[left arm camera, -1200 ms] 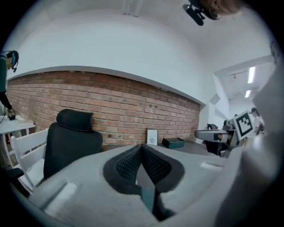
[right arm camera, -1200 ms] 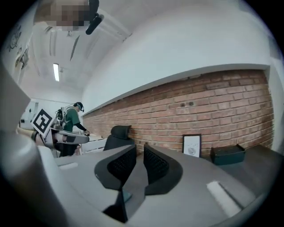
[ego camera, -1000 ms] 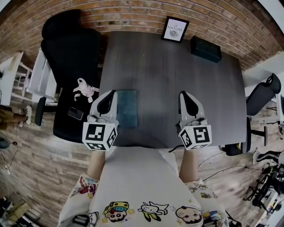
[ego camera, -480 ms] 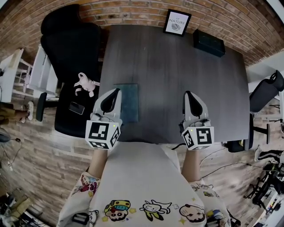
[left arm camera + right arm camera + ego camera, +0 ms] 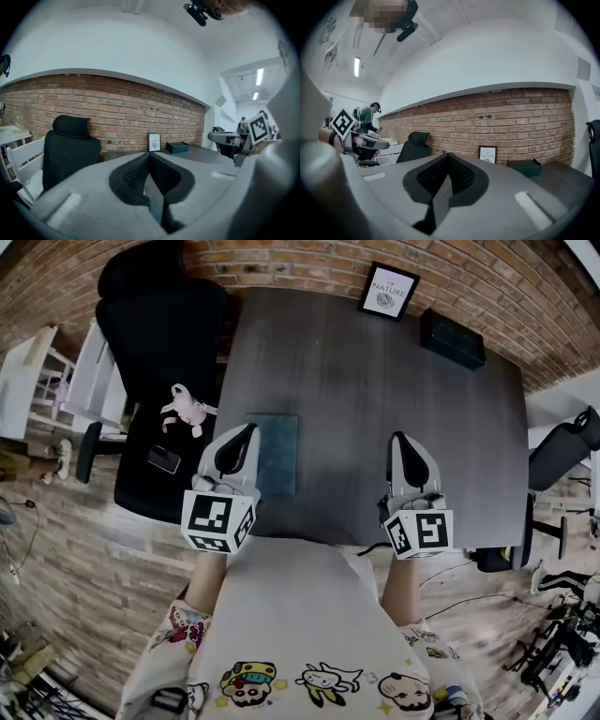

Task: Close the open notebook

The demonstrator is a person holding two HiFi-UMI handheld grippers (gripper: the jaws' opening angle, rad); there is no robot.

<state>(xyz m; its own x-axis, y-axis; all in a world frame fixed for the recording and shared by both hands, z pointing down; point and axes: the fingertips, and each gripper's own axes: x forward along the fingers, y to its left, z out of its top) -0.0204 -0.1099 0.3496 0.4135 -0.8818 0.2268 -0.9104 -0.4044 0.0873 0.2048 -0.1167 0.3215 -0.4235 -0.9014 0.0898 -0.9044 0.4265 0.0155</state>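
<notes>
A teal notebook point(image 5: 278, 451) lies flat on the dark table point(image 5: 375, 371) near its front left corner, with only its plain cover showing. My left gripper point(image 5: 246, 433) hovers at the notebook's left edge, jaws shut and nothing between them. My right gripper point(image 5: 397, 439) is well to the right of the notebook, over bare table, also shut and empty. In the left gripper view the jaws point(image 5: 150, 154) meet tip to tip and point along the table toward the brick wall. The right gripper view shows its jaws point(image 5: 448, 155) pressed together the same way.
A framed print point(image 5: 388, 292) and a dark box point(image 5: 452, 338) stand at the table's far edge by the brick wall. A black office chair point(image 5: 159, 324) at the left holds a pink plush toy point(image 5: 190, 409) and a phone point(image 5: 164, 459). Another chair point(image 5: 562, 451) is at the right.
The head camera has shifted a little, so the table sits slightly differently in the picture. Both grippers and the notebook have kept their places.
</notes>
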